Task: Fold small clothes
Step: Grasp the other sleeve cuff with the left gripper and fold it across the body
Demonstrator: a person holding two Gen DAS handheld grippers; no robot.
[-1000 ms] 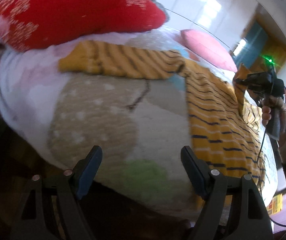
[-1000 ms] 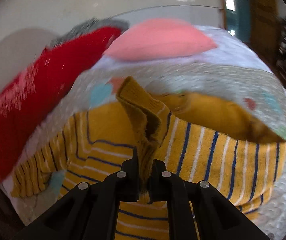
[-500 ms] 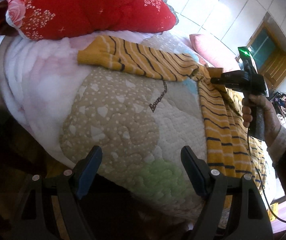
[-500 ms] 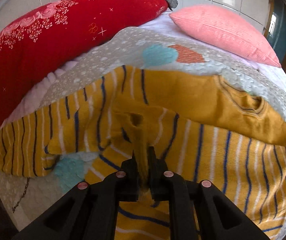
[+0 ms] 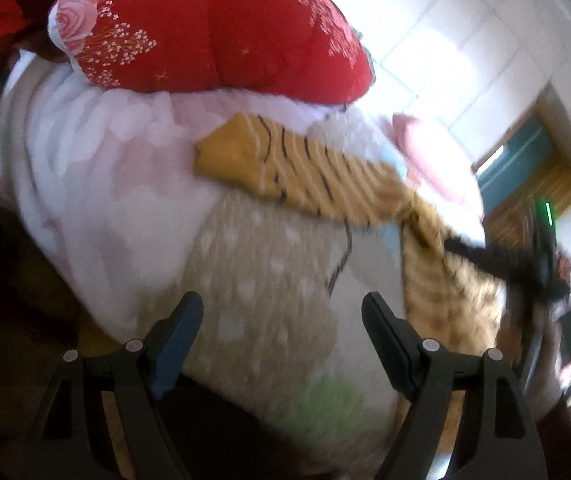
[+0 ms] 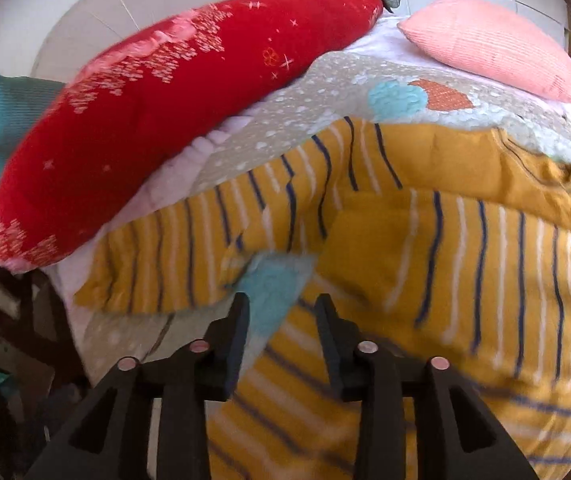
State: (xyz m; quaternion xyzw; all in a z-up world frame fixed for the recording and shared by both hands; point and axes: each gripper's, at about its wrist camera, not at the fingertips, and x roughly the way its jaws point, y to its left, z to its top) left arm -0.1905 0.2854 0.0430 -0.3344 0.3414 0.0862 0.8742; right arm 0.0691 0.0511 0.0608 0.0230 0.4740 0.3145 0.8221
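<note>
Striped yellow sweater (image 6: 425, 248) lay spread on the bed quilt (image 5: 253, 280) beside a red pillow (image 6: 157, 112). Right tongs (image 6: 281, 320) stood apart over it, gripping nothing. Left tongs (image 5: 281, 328) stood wide apart, empty.

Bright daylight — glare on tiled wall (image 5: 465, 40), motion blur throughout, fisheye edges dark.

It was a bedroom in a home: a bed (image 6: 365, 80) spread with a quilted, patterned coverlet (image 5: 253, 280), a red floral quilt (image 6: 173, 92) and a pink pillow (image 6: 497, 44) piled at its head, white panelled wall (image 5: 465, 36) behind, wooden door (image 5: 533, 176) beyond.
</note>
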